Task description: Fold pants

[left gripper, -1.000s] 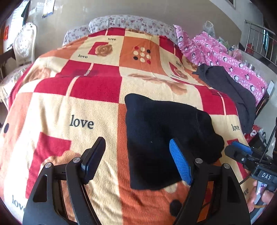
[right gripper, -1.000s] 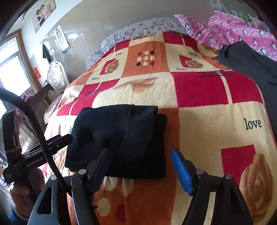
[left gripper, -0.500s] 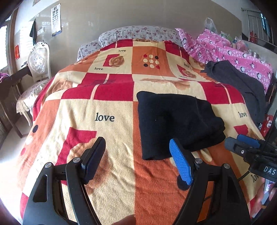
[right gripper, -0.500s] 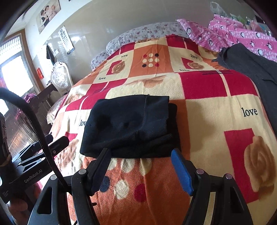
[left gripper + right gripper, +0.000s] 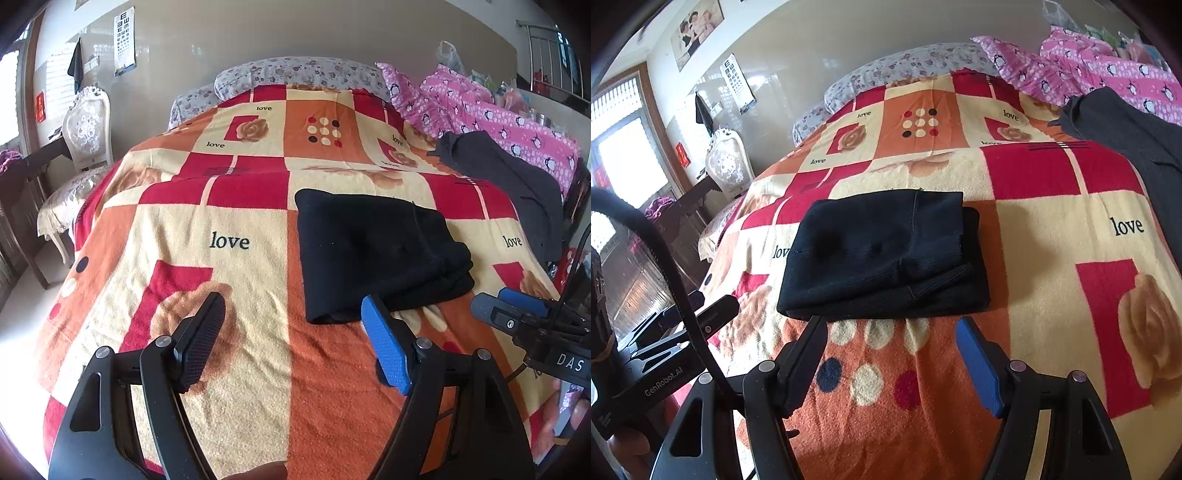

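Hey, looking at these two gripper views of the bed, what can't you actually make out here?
- Black pants: fabric too dark in both views to count layers; underside hidden against the blanket.
- Grey garment: cut off by the right edge of the right wrist view, so its type is unclear.
- Eye chart: lower rows too small to read.
- Wall photo: faces too small, distorted near the rim.

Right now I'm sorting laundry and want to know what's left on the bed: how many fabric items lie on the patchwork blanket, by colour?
Black: 1, the folded black pants, with both open grippers held short of them.
Dark grey: 1, the unfolded grey garment near the bed's right edge.
Pink: 1, the penguin-print quilt bunched at the far right.
Total: 3
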